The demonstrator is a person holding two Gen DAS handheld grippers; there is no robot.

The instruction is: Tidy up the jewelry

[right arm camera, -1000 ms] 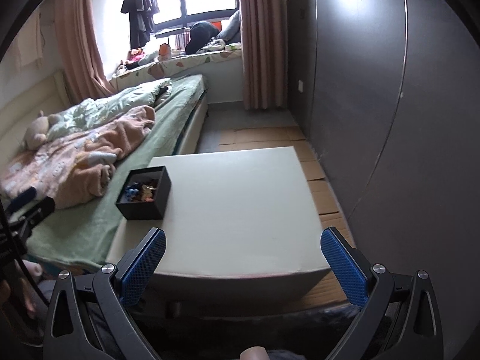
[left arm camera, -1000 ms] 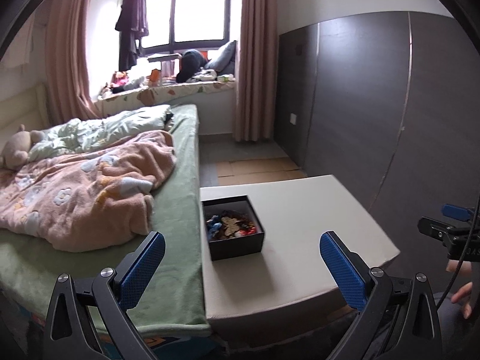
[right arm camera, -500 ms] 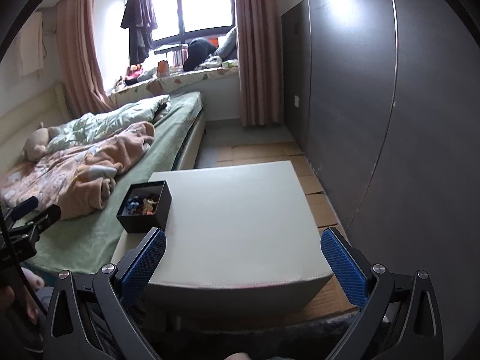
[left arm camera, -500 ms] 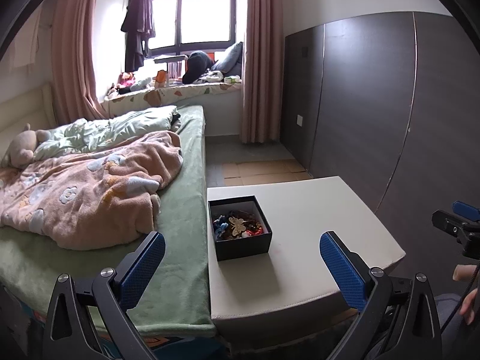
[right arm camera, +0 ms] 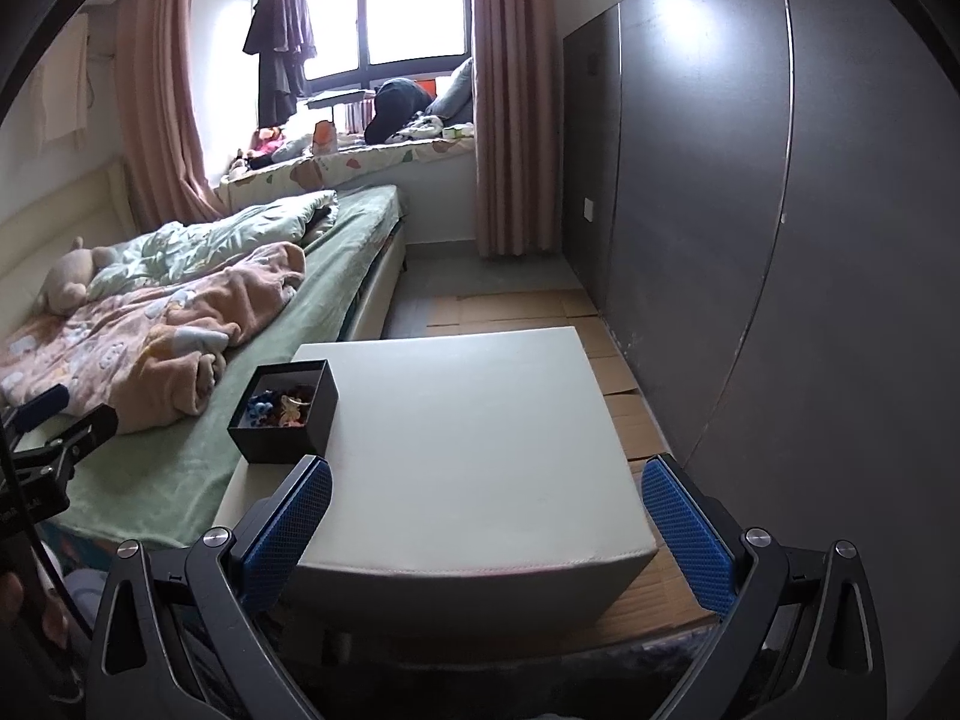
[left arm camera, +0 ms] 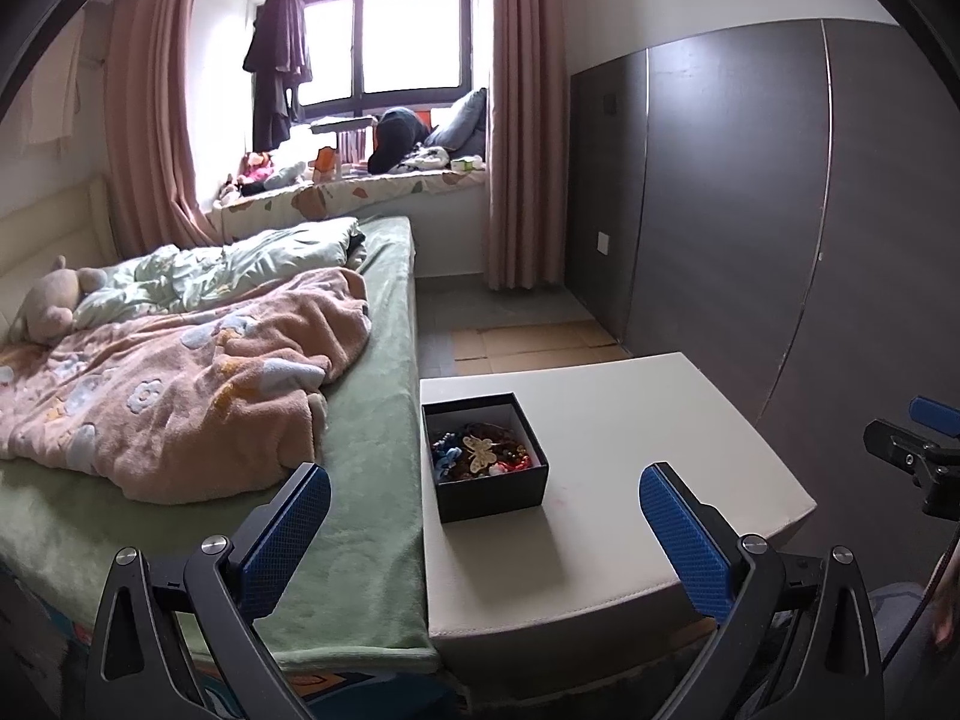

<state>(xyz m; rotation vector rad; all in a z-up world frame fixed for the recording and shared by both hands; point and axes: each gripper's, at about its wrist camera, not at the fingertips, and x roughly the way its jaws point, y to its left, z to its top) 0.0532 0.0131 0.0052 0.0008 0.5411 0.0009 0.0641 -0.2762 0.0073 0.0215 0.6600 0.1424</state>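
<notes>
A wide bed under a green plush cover (left arm camera: 366, 480), with a rumpled pink fleece blanket (left arm camera: 180, 384) on it, is seen filling the left of the room. Pushed against its side is a square off-white padded stool (left arm camera: 630, 516), whose top is bare apart from one item. At the stool's bed-side edge a small open black cardboard box (left arm camera: 489, 495) is set, and a mixed heap of jewelry (left arm camera: 480, 450), a pale butterfly piece among beads, is piled inside it unsorted. No piece is seen outside the box. This would fit either jewelry gathered in and done, or sorting yet to come; which cannot be settled. The left gripper (left arm camera: 483, 516) and right gripper (right arm camera: 486, 510) are both held spread wide and empty, short of the stool, well apart from the box.
</notes>
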